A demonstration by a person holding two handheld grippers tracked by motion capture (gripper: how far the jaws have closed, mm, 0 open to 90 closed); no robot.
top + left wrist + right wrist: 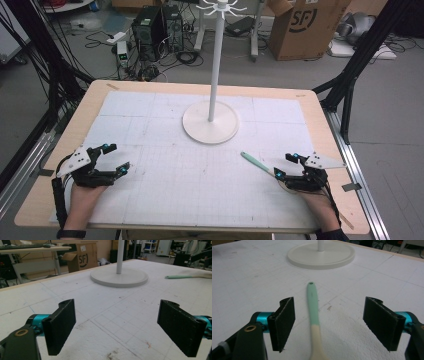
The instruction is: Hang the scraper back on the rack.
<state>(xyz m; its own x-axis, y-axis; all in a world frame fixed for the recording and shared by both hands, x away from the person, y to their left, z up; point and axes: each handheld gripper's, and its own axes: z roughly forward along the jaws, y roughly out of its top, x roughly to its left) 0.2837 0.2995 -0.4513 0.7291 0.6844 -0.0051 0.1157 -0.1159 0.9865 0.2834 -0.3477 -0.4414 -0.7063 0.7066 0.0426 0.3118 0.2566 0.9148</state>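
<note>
The right gripper [329, 325] is spread wide with nothing gripped, its two black pads standing either side of the spoon [313, 312]. In the right gripper view the spoon lies flat on the white mat [249, 285] between the jaws, touching neither, and somewhat nearer the left pad than the right. Its mint-green handle points away toward the stand [321, 255], with a small hanging hole at the far tip; the cream part runs back under the camera, so the bowl end cannot be made out. From the high view the right gripper [286, 165] sits at the near right of the table [55, 165], the spoon [257, 163] slanting out from it toward the stand's round base [210, 122].

The left gripper [116, 327] is also released and empty, low over bare mat at the near left, well apart from the spoon [178, 277].

The step in hand looks like the approach to a pick: jaws straddle the handle but have not closed. The next move likely calls for centring the handle between the pads, lowering until they bracket it at mat level, then closing squarely across the thin handle so it does not roll or twist out
</note>
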